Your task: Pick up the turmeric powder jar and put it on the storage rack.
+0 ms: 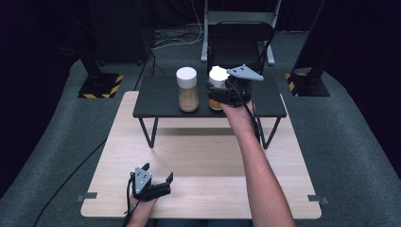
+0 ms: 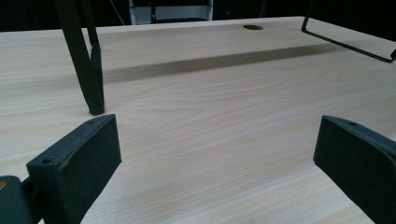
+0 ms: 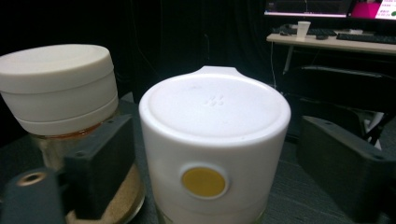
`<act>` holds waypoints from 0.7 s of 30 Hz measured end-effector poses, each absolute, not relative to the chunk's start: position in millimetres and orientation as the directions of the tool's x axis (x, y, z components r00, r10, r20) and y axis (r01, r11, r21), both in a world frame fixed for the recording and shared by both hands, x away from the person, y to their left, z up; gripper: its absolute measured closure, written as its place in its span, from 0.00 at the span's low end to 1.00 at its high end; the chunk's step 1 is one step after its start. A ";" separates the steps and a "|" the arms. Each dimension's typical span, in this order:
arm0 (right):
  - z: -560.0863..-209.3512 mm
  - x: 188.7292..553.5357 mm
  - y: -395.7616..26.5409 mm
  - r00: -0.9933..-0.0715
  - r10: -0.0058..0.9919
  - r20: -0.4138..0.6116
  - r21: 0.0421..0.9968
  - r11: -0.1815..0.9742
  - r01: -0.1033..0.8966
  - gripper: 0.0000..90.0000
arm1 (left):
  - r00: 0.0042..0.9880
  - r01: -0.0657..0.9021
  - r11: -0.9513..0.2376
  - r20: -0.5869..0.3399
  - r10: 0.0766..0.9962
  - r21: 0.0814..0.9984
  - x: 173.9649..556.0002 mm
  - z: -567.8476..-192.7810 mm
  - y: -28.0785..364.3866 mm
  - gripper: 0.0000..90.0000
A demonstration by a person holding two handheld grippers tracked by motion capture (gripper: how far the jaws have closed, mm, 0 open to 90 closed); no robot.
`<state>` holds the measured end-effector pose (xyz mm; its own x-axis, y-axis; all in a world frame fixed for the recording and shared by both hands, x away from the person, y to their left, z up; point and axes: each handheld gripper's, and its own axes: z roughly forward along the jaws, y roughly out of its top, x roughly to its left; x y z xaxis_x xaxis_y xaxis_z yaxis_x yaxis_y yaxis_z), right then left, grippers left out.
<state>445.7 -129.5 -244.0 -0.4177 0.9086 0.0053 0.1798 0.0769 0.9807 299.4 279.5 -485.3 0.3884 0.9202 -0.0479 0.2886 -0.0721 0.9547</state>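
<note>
Two spice jars stand on a low black riser at the back of the wooden table. The left jar has a round white lid and brown powder inside; in the right gripper view this jar is at the left. The right jar has a white flip cap with a yellow dot. My right gripper is open, its jaws on either side of that cap, with a gap at the right jaw. Near the table's front left, my left gripper rests open with nothing between its jaws.
The riser stands on thin black wire legs over the table. A black folding chair is behind the table. Black stand bases with yellow striped edges sit on the grey carpet at either side.
</note>
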 end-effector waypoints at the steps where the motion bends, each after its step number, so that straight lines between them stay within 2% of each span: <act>1: -245.6 444.4 -129.7 -0.411 0.912 0.010 0.982 0.069 0.177 0.03 | 0.388 0.287 -0.072 -0.047 0.920 0.955 299.1 -485.4 279.3 0.00; 8: -254.1 430.8 -141.7 -0.402 0.914 0.047 0.987 0.019 0.159 0.00 | 0.387 0.287 -0.074 -0.045 0.921 0.955 299.0 -485.3 278.9 0.00; 21: -256.9 379.4 -162.6 -0.412 0.910 -0.045 0.988 0.100 0.114 0.00 | 0.383 0.296 -0.068 -0.053 0.922 0.953 300.2 -484.5 279.1 0.00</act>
<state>379.4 -162.6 -256.9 -0.4119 0.9101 -0.0448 0.1136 0.1001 0.9885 300.2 279.1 -484.5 0.3826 0.9224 -0.0530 0.2959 -0.0680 0.9528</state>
